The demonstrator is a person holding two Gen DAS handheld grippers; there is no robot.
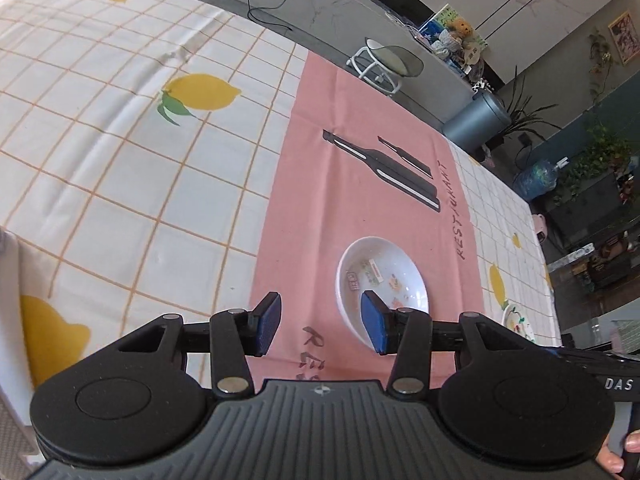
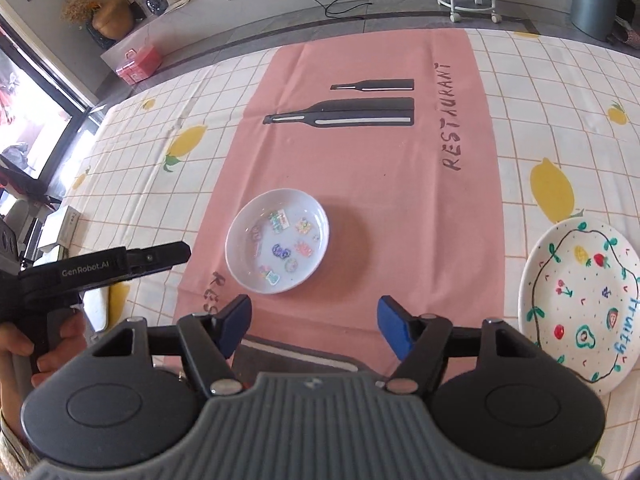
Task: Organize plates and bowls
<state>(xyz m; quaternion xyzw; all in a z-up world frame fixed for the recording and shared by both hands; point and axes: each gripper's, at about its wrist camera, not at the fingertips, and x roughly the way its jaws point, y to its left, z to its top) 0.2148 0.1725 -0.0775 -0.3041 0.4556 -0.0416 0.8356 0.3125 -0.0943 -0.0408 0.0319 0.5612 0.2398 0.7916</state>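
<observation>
A small white bowl (image 2: 277, 241) with coloured stickers inside sits on the pink placemat (image 2: 360, 184), toward its near left part. In the left wrist view the same bowl (image 1: 382, 286) lies just beyond the gripper, and the blue pad (image 1: 374, 326) of one finger covers part of its near rim, so whether pad and rim touch cannot be told. The left gripper (image 1: 322, 324) has its jaws apart with only placemat between them. In the right wrist view this gripper shows from the side at the left edge, gripped by a hand (image 2: 24, 344); its fingertips are hidden there.

The right gripper (image 2: 314, 326) hovers over the near edge of the placemat, jaws spread wide and nothing between them, the bowl lying just beyond its left finger. A white plate (image 2: 576, 300) painted with fruit and a green vine lies to the right on the lemon-print tablecloth (image 2: 540, 92), well apart from the bowl; its right edge is cut off by the frame and its near left rim is hidden behind the gripper's body. In the left wrist view only a sliver of that plate (image 1: 518, 320) shows at the far right, too small and blurred to read its pattern
</observation>
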